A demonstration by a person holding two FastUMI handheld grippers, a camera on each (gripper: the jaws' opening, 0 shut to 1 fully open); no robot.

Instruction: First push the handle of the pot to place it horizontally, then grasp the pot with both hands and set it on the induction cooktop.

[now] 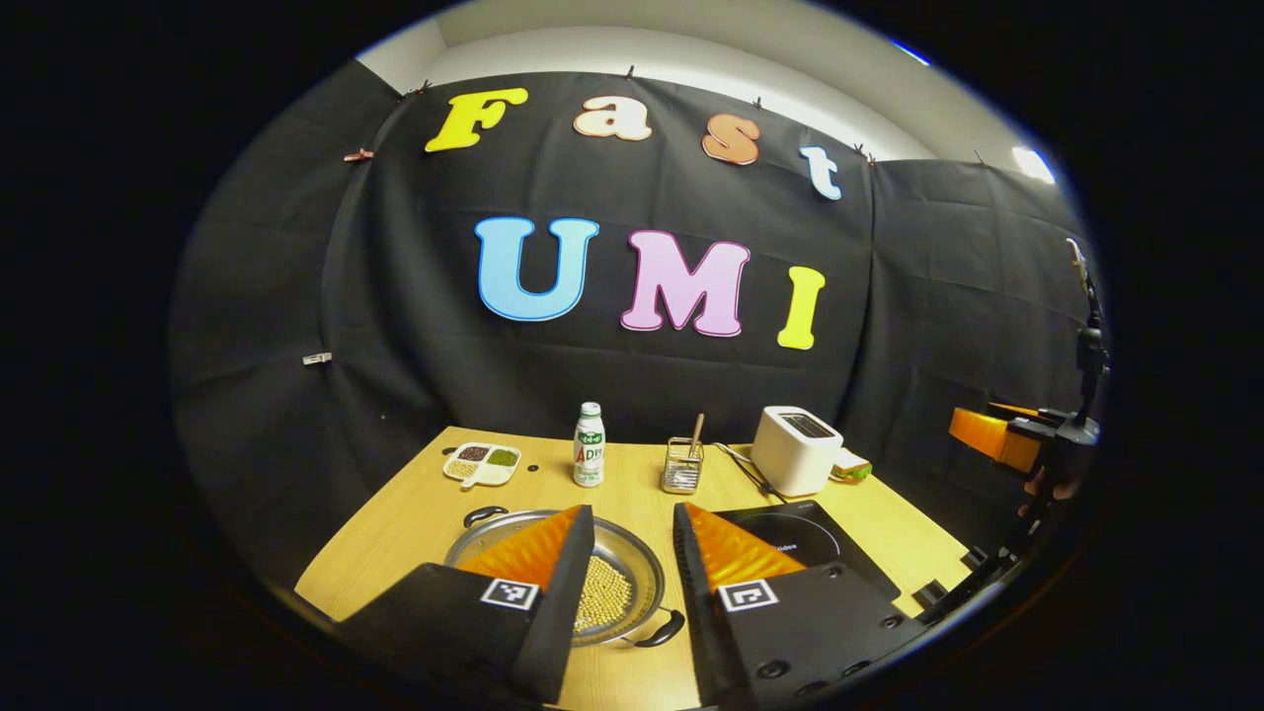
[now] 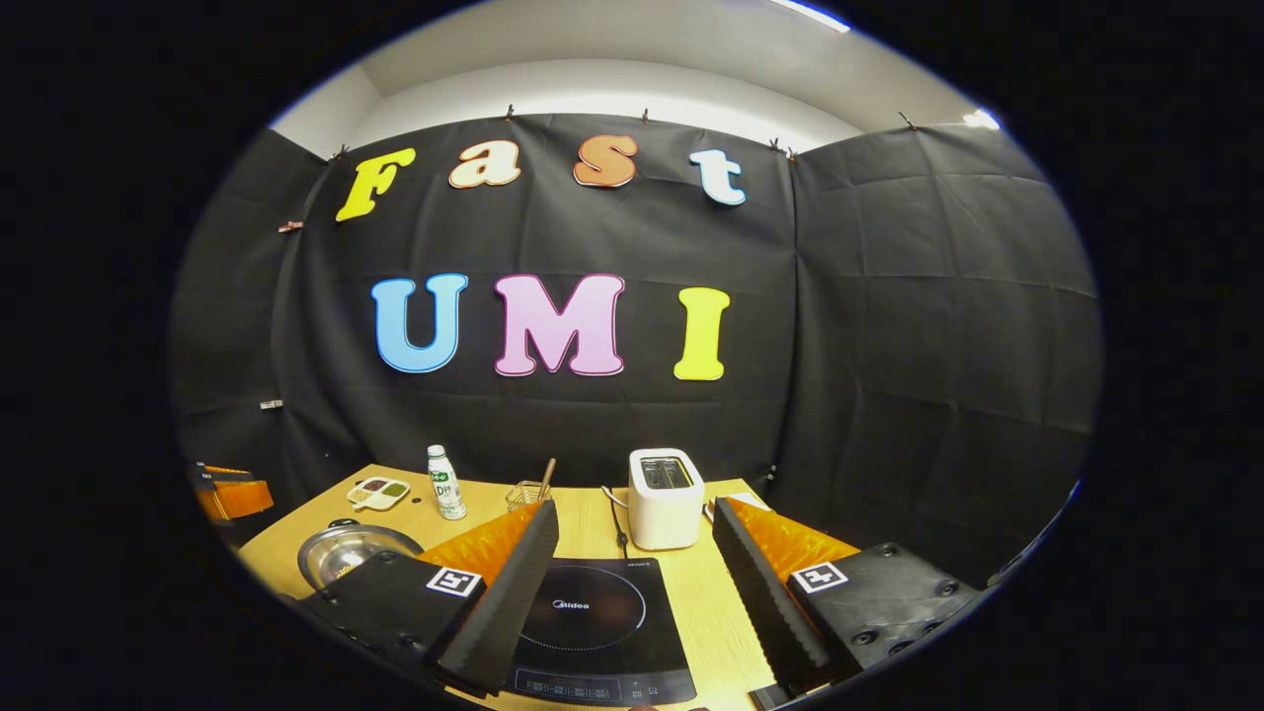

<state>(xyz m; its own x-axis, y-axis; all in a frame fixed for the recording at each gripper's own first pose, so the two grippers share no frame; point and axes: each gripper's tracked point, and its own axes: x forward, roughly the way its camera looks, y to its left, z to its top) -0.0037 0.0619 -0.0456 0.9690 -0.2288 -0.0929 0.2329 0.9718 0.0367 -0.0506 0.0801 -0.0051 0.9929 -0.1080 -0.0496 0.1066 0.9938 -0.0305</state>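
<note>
A steel pot (image 1: 640, 565) holding pale beans sits on the wooden table, low in the left gripper view. One black handle (image 1: 484, 513) points far left, the other (image 1: 664, 627) near right. My left gripper (image 1: 632, 512) hovers open above it, and its left finger hides part of the pot. The black induction cooktop (image 1: 790, 533) lies just right of the pot. In the right gripper view my right gripper (image 2: 634, 504) stands open over the cooktop (image 2: 592, 607), with the pot (image 2: 346, 553) off to the left. Neither holds anything.
Along the back of the table (image 1: 415, 513) stand a divided dish (image 1: 482, 462), a small bottle (image 1: 589, 446), a wire basket (image 1: 682, 466) with a stick, a white toaster (image 1: 796, 449) and a sandwich (image 1: 851, 466). Black cloth walls close in behind.
</note>
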